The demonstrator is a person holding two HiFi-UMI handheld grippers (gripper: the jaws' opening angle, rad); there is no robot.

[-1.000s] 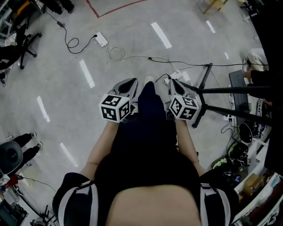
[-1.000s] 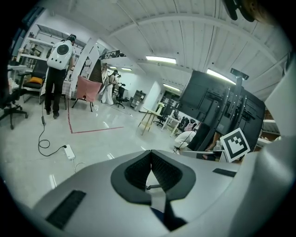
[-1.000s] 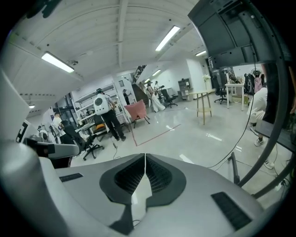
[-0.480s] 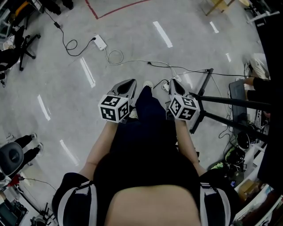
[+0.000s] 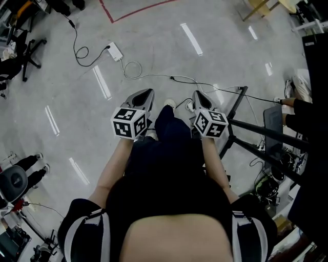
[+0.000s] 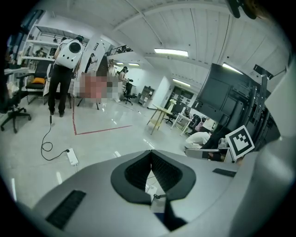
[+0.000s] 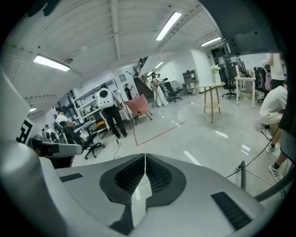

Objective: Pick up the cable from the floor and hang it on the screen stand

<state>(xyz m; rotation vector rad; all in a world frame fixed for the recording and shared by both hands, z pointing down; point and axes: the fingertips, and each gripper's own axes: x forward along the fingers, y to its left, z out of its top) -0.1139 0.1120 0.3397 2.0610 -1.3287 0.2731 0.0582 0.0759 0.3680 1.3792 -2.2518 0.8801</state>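
In the head view a thin black cable (image 5: 205, 84) lies on the grey floor, running from a plug end toward the black legs of the screen stand (image 5: 237, 107) at the right. My left gripper (image 5: 147, 92) and right gripper (image 5: 197, 94) are held side by side above the floor, just short of the cable, on either side of the person's leg. Both are shut and hold nothing. In the left gripper view the jaws (image 6: 150, 152) meet at their tips, with the dark screen (image 6: 222, 95) at the right. The right gripper (image 7: 145, 156) is shut too, with a stand leg (image 7: 242, 172) beyond it.
A white power strip (image 5: 115, 50) with a looped white cable (image 5: 134, 69) lies further out on the floor, and another black cable (image 5: 82, 51) trails left. A red tape line (image 5: 128, 14) marks the floor. Office chairs (image 5: 23, 48), cables and gear (image 5: 269, 187) crowd the edges. People stand far off.
The floor, cable and stand legs have slid down and closer in the head view as the person moves forward. Both grippers stay shut and side by side.
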